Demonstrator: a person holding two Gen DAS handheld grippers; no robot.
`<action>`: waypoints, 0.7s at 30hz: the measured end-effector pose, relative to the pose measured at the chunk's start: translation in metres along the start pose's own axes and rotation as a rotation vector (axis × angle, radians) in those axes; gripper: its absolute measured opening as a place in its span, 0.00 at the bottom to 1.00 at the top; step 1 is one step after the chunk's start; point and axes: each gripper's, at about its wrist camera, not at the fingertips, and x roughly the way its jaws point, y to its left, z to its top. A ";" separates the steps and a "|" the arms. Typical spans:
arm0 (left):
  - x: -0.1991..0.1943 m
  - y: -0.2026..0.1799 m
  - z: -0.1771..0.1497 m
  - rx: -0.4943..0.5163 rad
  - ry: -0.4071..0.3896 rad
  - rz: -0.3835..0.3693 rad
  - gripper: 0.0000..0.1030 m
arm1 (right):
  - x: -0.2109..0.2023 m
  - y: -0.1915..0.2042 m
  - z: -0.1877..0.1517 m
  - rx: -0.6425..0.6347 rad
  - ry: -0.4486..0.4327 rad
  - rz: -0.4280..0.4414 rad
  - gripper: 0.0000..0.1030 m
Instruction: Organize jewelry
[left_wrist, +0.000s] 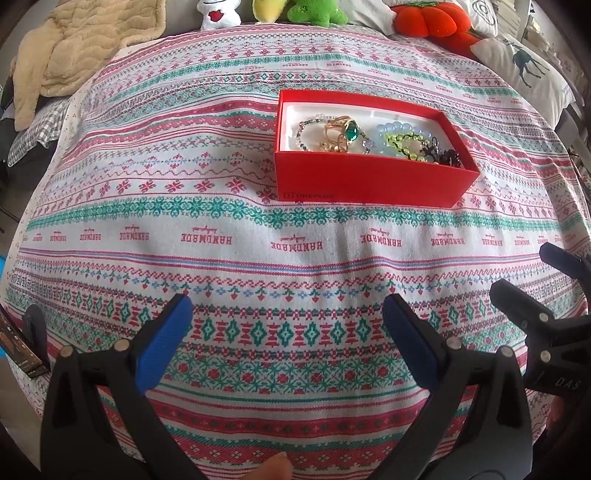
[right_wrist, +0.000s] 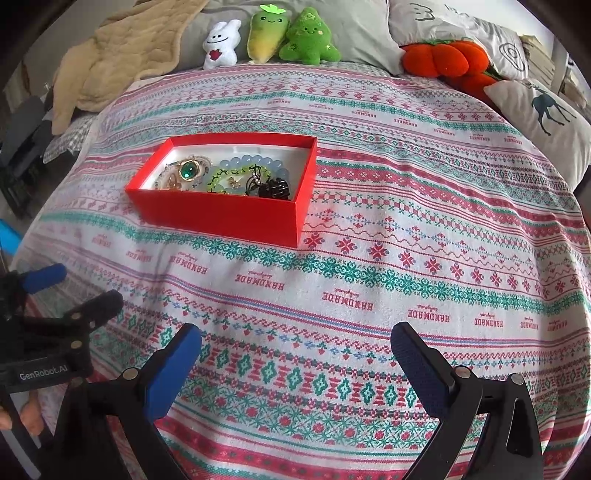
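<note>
A red open box (left_wrist: 369, 181) (right_wrist: 221, 214) sits on the patterned bedspread. Inside lie a gold ring with a green stone (left_wrist: 349, 132) (right_wrist: 189, 170), a pale blue bead bracelet (left_wrist: 399, 131) (right_wrist: 243, 164), a yellow-green bead bracelet (left_wrist: 406, 142) (right_wrist: 225, 177) and black pieces (left_wrist: 443, 155) (right_wrist: 273, 188). My left gripper (left_wrist: 286, 306) is open and empty, low over the bedspread, well short of the box. My right gripper (right_wrist: 295, 338) is open and empty, also short of the box. Each gripper shows at the edge of the other's view, the right one (left_wrist: 546, 277) and the left one (right_wrist: 66, 288).
The bedspread (left_wrist: 184, 184) (right_wrist: 406, 221) covers the bed. Plush toys (right_wrist: 273, 37), an orange plush (right_wrist: 443, 57) and a deer pillow (right_wrist: 546, 118) line the far edge. A beige blanket (left_wrist: 74, 48) (right_wrist: 122, 51) lies at the far left.
</note>
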 end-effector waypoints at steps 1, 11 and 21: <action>0.000 0.000 0.000 -0.001 0.000 0.000 0.99 | 0.000 0.000 0.000 0.001 0.000 0.000 1.00; 0.000 0.000 0.000 -0.001 0.000 0.000 0.99 | 0.002 0.001 0.000 0.000 0.002 -0.006 1.00; 0.000 0.000 0.000 0.000 0.002 0.000 0.99 | 0.002 0.002 -0.001 0.000 0.002 -0.005 1.00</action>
